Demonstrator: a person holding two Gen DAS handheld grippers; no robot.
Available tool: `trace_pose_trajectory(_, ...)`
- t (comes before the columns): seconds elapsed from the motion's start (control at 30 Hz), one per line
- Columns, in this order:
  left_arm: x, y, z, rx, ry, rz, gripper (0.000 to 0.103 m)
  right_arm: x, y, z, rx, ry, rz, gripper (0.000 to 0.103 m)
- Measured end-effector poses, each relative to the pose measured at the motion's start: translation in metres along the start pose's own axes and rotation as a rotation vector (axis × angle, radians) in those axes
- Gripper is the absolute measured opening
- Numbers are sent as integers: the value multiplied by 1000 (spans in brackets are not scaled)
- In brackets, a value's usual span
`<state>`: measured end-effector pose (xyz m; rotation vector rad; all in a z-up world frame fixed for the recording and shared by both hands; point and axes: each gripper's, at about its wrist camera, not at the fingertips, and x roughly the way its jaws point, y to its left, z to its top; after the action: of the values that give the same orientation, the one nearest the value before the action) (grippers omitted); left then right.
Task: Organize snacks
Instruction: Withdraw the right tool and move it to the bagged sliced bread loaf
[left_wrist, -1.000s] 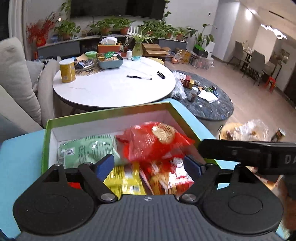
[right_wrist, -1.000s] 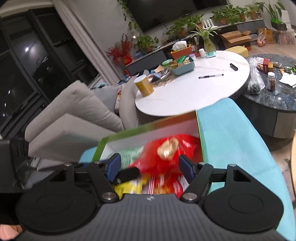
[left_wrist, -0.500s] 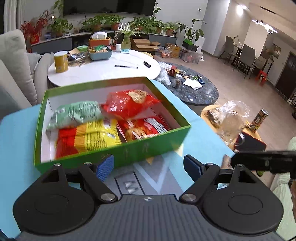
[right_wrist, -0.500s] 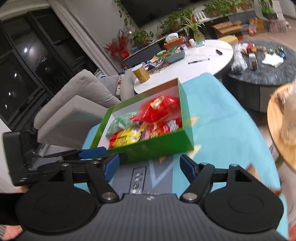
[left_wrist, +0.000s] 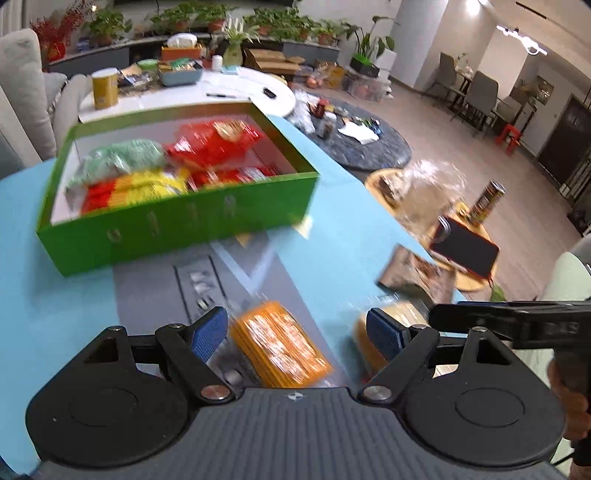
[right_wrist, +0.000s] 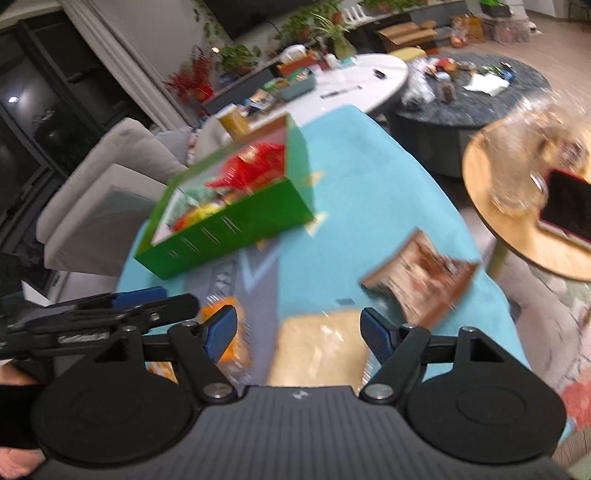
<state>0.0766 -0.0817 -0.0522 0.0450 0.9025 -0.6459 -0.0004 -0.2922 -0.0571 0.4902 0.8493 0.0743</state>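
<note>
Both claws stand open and empty, hovering low over a table covered in a blue cloth (left_wrist: 340, 206). Left gripper (left_wrist: 297, 328) has its blue pads spread wide, with an orange snack packet (left_wrist: 280, 345) lying flat on the cloth between and just below them, not touched. Right gripper (right_wrist: 293, 328) is opened about as wide; its jaws have just been opening, and a pale yellow snack packet (right_wrist: 321, 350) lies under the gap, also untouched. Each claw seems lined up over its own packet, probably so that both can be picked up together.

Just beyond the pale packet, close to the cloth's right-hand edge, a brown snack packet (right_wrist: 421, 280) lies at a slant. It looks close enough to the edge to slide off if nudged.

Farther back sits an open green box (left_wrist: 177, 225), already holding red, yellow and green snack bags. Its near wall faces the claws, so any packet must be lifted over that wall. Between the loose packets and the box the cloth is bare, leaving a free path.

Off the table's right side stands a round wooden side table (right_wrist: 491, 206) with a phone and a clear bag on it. Beyond the box are a white round table (left_wrist: 236, 99), a sofa and potted plants. Motion blurs both views.
</note>
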Motion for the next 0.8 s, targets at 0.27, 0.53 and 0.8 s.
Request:
trace_pose_trajectory(0.27, 9, -23, -18, 11, 53, -95, 72, 3, -21, -14, 71, 24, 0, 70)
trace_pose_trajectory(0.53, 21, -43, -23, 59, 105, -142, 60, 1, -33, -19, 119, 25, 47, 69)
trace_pose_trajectory(0.8, 37, -43, -23, 41, 141, -142, 61, 10, -36, -24, 129, 60, 51, 69)
